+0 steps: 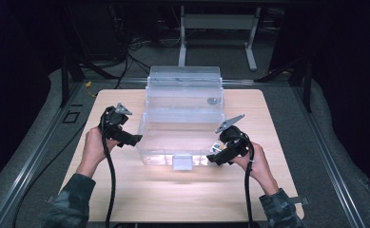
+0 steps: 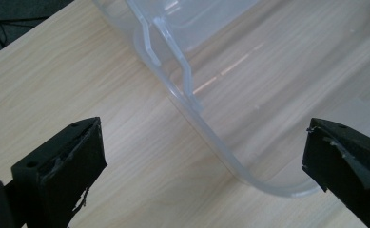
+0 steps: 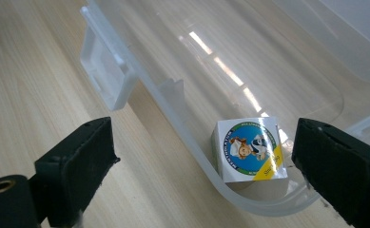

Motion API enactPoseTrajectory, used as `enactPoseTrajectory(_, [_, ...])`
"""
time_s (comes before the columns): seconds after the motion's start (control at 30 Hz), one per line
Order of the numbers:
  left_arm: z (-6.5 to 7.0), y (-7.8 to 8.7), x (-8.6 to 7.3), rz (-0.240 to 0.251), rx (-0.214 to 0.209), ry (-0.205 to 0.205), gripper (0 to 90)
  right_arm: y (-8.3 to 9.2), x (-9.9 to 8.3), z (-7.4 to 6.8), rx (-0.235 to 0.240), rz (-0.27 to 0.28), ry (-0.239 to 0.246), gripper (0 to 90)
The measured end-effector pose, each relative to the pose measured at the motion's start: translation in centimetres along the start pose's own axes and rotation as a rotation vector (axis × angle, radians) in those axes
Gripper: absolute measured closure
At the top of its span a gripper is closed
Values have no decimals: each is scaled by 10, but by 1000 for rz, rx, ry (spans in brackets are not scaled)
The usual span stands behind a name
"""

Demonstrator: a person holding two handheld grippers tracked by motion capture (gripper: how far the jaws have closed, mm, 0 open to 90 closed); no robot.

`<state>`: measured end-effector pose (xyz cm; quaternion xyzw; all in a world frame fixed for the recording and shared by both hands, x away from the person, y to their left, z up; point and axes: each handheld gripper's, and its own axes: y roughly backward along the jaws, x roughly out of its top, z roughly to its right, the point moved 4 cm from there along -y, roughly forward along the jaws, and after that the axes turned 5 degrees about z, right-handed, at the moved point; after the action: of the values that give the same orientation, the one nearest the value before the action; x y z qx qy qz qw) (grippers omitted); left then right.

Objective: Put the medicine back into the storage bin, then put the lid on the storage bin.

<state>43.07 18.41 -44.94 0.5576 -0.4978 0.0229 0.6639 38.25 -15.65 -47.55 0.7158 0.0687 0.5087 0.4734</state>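
Both my grippers, left [image 1: 136, 138] & right [image 1: 212, 159], gape wide, empty, flanking clear plastic bin [image 1: 182, 80]; small white picture-printed cube [image 3: 250, 150] inside at 5 o'clock; prob next: reach in, grab it.

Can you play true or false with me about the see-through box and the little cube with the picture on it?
1. The clear plastic box sits on the wooden table. True.
2. The small cube with the cartoon sticker lies on the table outside the box. False: it sits inside the box, in a corner near the rim.
3. The right gripper is squeezing the cube. False: its jaws are wide apart and one stands on each side of the box rim, with the cube between them but not touched.
4. The left gripper is open, with the box's rounded corner between its jaws. True.
5. The box is full of toys. False: the cube is the one toy seen in it.
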Motion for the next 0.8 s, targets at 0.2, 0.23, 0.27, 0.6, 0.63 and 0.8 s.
enactPoseTrajectory(0.2, [-3,-8,23,1,-15,-6,3,1,-2,2,1,2,-15,77])
enactPoseTrajectory(0.23, [-3,-9,26,0,-13,-9,4,1,-2,2,0,0,-14,80])
enactPoseTrajectory(0.27, [-2,-10,29,-1,-16,-12,4,2,-2,2,-2,0,-15,80])
enactPoseTrajectory(0.6, [-2,-21,56,5,-28,-31,2,1,-3,0,11,-3,-16,86])
enactPoseTrajectory(0.63, [-2,-22,58,6,-33,-32,2,1,-3,0,12,-4,-13,86])
enactPoseTrajectory(0.8, [-3,-26,73,14,-35,-40,2,0,-2,0,11,-7,-9,90])
